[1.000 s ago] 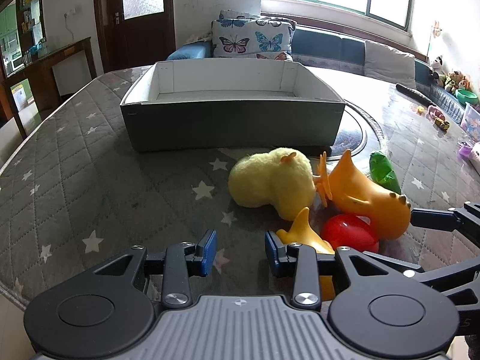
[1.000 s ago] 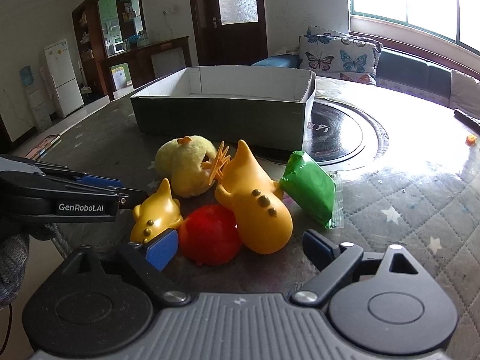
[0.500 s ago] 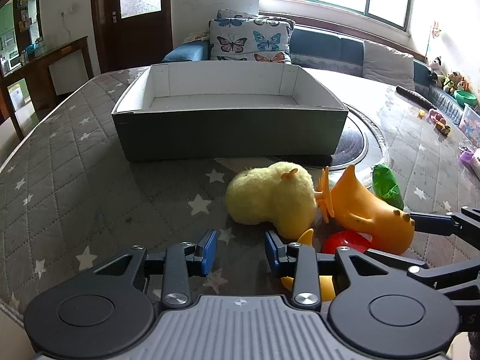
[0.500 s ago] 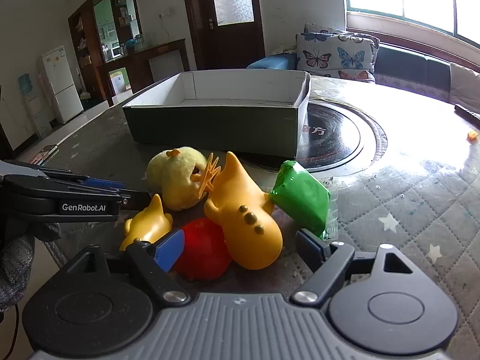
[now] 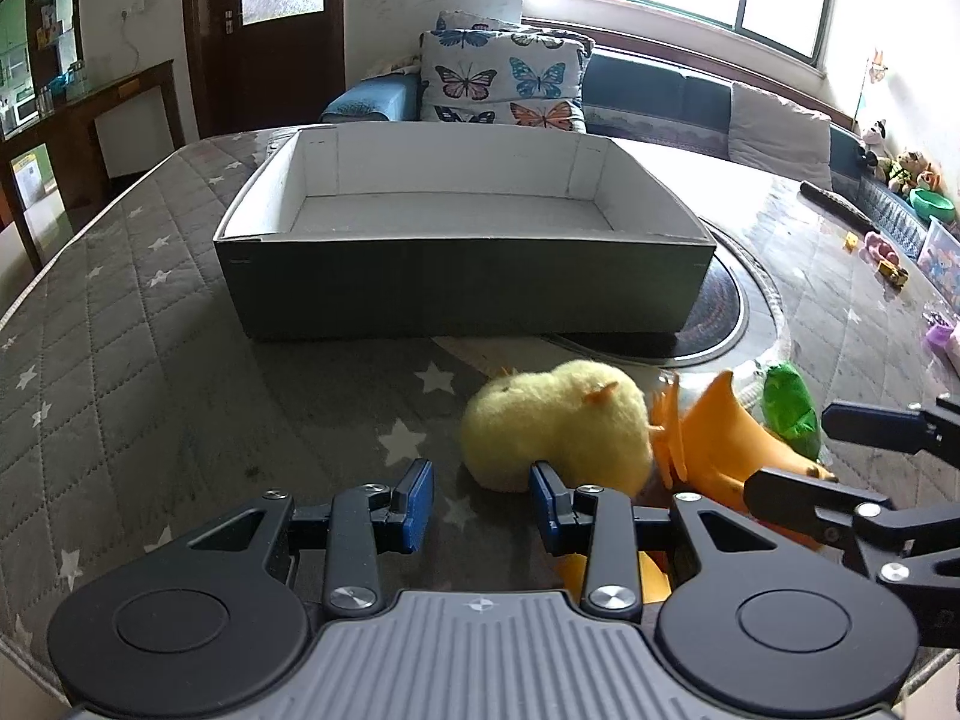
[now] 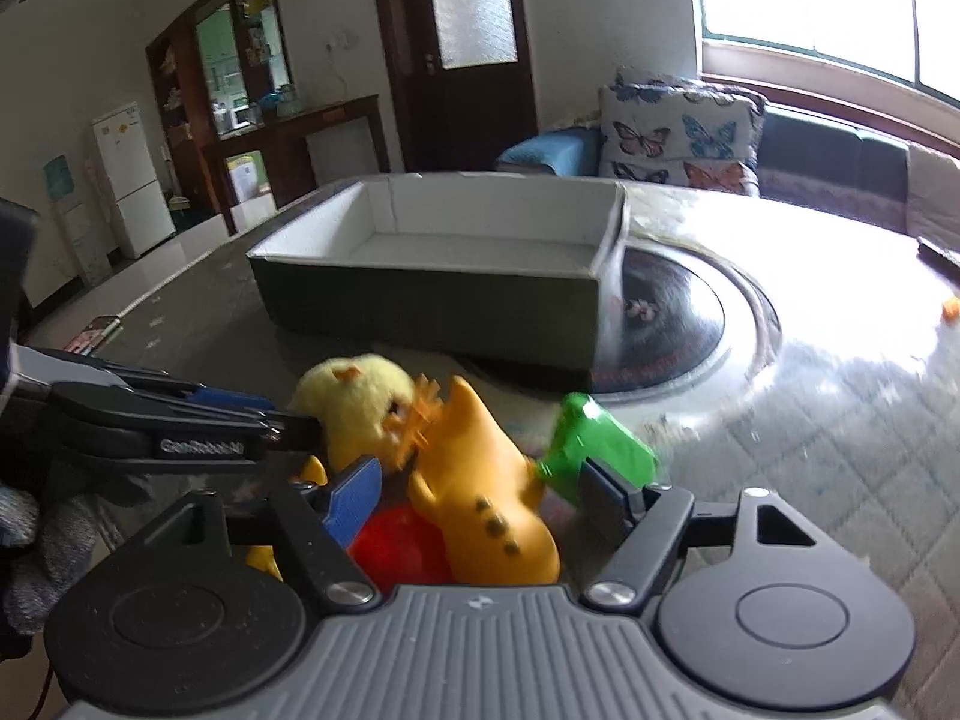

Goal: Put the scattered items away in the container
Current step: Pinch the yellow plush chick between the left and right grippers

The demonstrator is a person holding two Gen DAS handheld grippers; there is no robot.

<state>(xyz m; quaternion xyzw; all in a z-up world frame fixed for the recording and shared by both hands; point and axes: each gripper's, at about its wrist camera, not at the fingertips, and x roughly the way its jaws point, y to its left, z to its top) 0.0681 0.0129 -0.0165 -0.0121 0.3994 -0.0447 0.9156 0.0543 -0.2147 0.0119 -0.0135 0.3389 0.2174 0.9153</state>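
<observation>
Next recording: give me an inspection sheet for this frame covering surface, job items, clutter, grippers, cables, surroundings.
Surface: grey quilted star-print table cover, with a dark round inset behind the box.
Job's things: dark open cardboard box with white inside, nothing in it; fluffy yellow plush chick, orange plastic duck toy, red ball, green packet and a small yellow toy clustered in front of it.
Clutter: small toys at the table's far right edge.
Grippers: left gripper open, beside the chick; right gripper open around the duck.
Cables: nothing seen.
Surroundings: butterfly-print cushion, dark sofa, wooden door, white fridge.
</observation>
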